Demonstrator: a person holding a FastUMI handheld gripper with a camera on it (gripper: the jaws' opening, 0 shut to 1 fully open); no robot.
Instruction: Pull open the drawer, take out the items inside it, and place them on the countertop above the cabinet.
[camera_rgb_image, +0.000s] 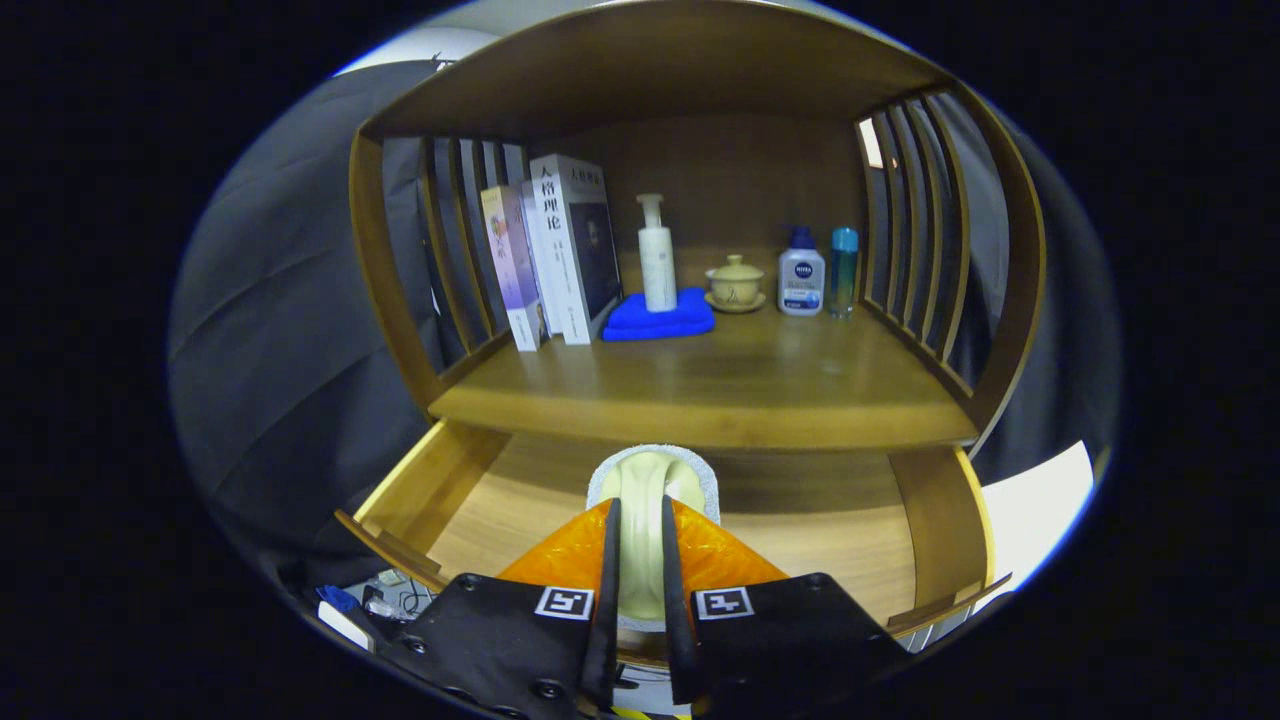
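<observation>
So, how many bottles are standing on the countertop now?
3. A white pump bottle stands on the blue cloth. A white bottle with a blue cap and a slim blue bottle stand side by side near the right slats. More could hide behind the books.

From where I stand, the fingers (606, 590) cover both flanks of the pale cream item (645, 520) pinched between them, so its shape can't be made out. Its lower end is lost behind them. The open drawer (840, 545) has its front edge hidden under the gripper (637, 605). Behind the front books (570, 245), further spines are mostly concealed.
</observation>
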